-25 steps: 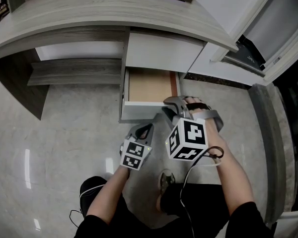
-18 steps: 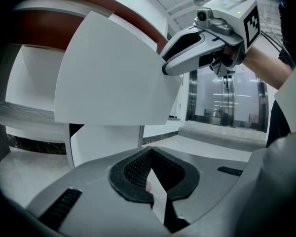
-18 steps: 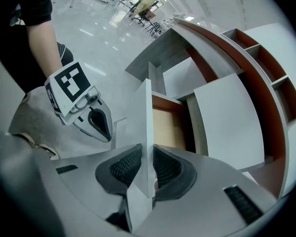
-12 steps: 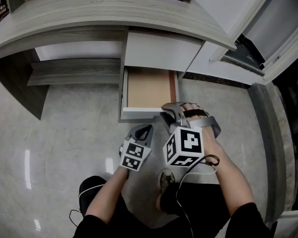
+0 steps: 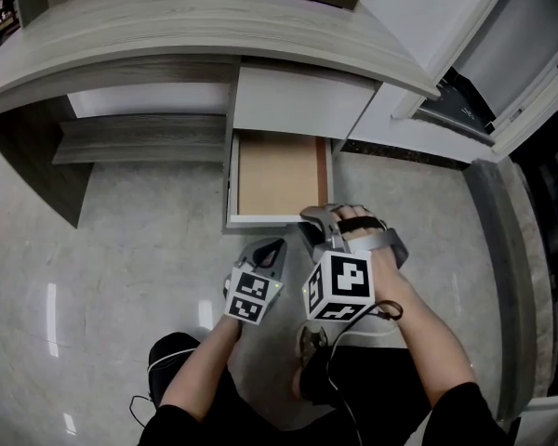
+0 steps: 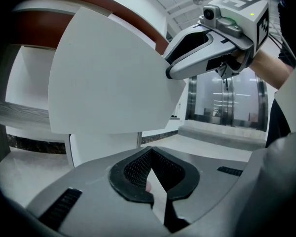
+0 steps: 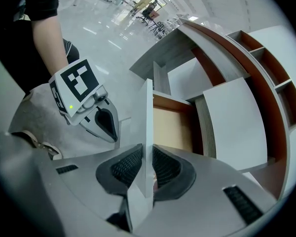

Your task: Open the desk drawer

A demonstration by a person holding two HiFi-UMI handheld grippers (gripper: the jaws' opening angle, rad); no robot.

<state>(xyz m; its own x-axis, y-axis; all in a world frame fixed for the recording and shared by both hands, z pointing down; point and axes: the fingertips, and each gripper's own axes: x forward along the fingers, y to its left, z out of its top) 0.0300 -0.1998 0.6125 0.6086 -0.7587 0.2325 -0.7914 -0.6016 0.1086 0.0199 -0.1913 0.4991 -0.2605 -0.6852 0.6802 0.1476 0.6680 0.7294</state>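
Pale wood lines the bottom of the desk drawer (image 5: pixel 277 170), which stands pulled well out from under the grey wood-grain desk (image 5: pixel 167 26), its inside bare. Its white drawer front (image 5: pixel 272 219) faces the person, above the glossy light floor (image 5: pixel 139 240). The right gripper (image 5: pixel 314 223) reaches down at a slant onto the right end of that front. In the right gripper view the thin white panel runs upright between the two dark ribbed pads (image 7: pixel 128 167), which are closing on it and lie against both of its faces, so the grip is on the panel's edge. The left gripper (image 5: pixel 268 251) hangs just beside the right one, on its left, a little nearer the person and just in front of the drawer front without touching it. In the left gripper view its jaws meet at the tips, with nothing between the pads. Each gripper carries its black-and-white marker cube toward the person, whose forearms come up from the bottom of the head view.
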